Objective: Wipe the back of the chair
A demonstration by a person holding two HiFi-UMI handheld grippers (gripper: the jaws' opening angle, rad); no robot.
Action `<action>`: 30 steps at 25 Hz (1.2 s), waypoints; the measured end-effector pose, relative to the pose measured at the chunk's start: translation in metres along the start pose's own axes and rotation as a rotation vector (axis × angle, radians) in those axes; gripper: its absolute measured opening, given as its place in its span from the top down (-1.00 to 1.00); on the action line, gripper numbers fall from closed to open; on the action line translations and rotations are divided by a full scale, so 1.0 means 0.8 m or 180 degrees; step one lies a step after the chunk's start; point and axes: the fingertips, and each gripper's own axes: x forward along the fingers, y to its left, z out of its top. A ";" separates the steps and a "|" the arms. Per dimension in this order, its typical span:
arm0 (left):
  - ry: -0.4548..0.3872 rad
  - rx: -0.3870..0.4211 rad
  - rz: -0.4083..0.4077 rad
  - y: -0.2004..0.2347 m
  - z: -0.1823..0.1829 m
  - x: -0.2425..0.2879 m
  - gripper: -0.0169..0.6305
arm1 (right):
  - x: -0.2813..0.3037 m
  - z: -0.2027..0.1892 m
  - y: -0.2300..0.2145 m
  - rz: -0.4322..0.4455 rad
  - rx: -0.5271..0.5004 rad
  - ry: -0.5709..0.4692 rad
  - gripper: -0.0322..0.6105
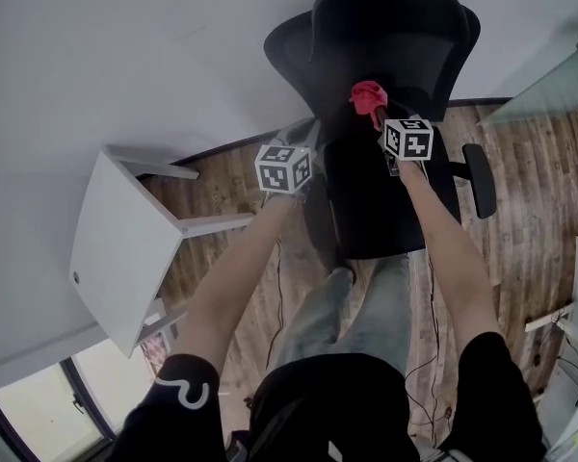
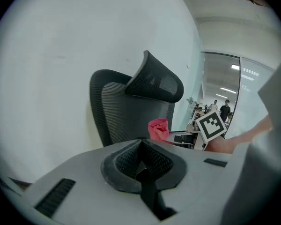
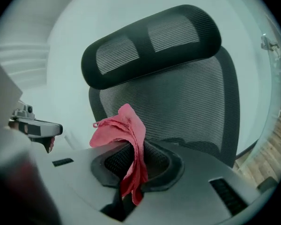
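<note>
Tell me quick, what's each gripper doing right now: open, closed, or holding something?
Left gripper: closed, with nothing between its jaws.
Right gripper: closed on the pink cloth.

Wood-plank floor (image 1: 530, 219): a black mesh chair (image 1: 395, 27) is being borne ahead of the right gripper (image 1: 378, 115); a white table (image 1: 125, 248) is being borne left of the left gripper (image 1: 303, 142); a thin cable (image 1: 433, 316) is being trailed behind both.

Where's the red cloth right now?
In the right gripper view, the red cloth is pinched in the right claw, held up before the chair's mesh backrest, just below the headrest.
</note>
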 end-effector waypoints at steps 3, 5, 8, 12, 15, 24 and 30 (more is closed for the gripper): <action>0.0004 -0.0053 0.0101 0.036 -0.022 -0.034 0.87 | 0.026 -0.011 0.052 0.0199 -0.0048 0.0033 0.68; 0.0000 -0.0101 0.0150 0.058 -0.037 -0.052 0.87 | 0.042 -0.017 0.079 0.0304 -0.0051 0.0049 0.68; -0.0024 -0.0182 0.0207 0.088 -0.054 -0.078 0.87 | 0.063 -0.026 0.113 0.0396 -0.0032 0.0075 0.68; -0.0032 -0.0289 0.0252 0.112 -0.080 -0.102 0.87 | 0.085 -0.041 0.142 0.0470 -0.0036 0.0149 0.68; -0.0009 -0.0354 0.0267 0.119 -0.099 -0.114 0.87 | 0.097 -0.053 0.152 0.0475 -0.0041 0.0209 0.68; -0.0034 -0.0451 0.0241 0.119 -0.106 -0.117 0.87 | 0.124 -0.061 0.139 0.0292 0.0031 0.0273 0.68; -0.0038 -0.0428 0.0181 0.102 -0.096 -0.097 0.87 | 0.122 -0.050 0.107 0.0144 0.0055 0.0240 0.69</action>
